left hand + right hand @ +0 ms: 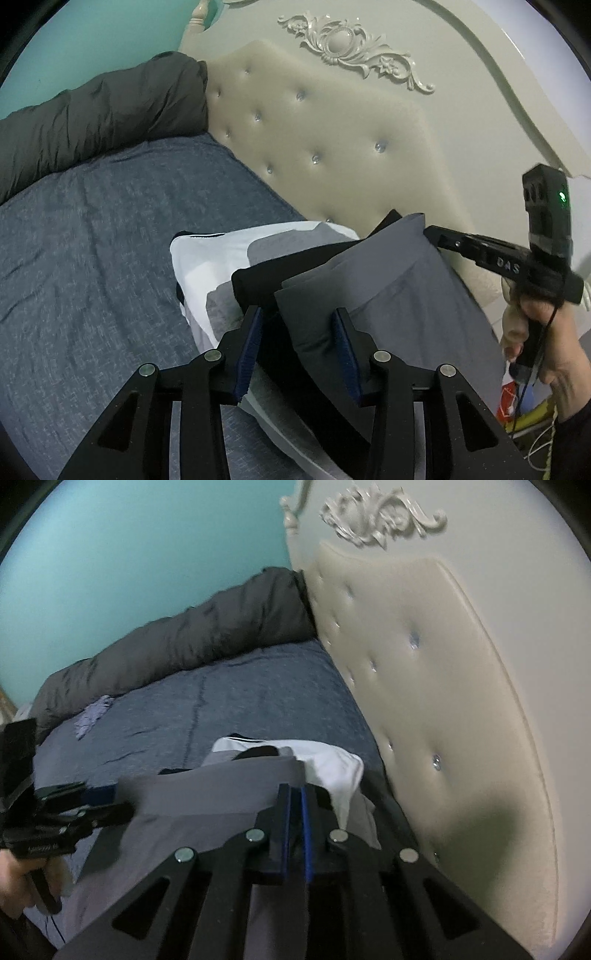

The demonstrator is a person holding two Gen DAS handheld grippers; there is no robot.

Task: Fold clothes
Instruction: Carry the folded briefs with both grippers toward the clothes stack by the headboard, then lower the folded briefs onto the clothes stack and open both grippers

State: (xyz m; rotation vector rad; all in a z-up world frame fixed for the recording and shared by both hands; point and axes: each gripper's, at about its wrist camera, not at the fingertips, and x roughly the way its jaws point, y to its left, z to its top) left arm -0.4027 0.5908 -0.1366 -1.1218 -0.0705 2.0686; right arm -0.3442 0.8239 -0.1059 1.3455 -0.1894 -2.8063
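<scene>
While a grey garment (388, 280) lies on a pile of folded clothes (221, 266) on the bed (92, 240) beside the tufted headboard (332, 129), the left hand-held gripper (299, 325) gapes wide, its blue pads either side of the cloth's near corner. The right hand-held gripper (295, 812) is nearly closed; blur hides whether it pinches the grey edge. A dark duvet (92, 114) lies beyond.

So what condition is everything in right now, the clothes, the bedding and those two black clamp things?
Left hand-held gripper: open, straddling the grey cloth's edge.
Right hand-held gripper: shut on the grey cloth.
Grey fabric garment: partly folded, on the pile.
White garment with dark trim: lying beneath.
Dark grey puffy duvet: bunched along the wall.
</scene>
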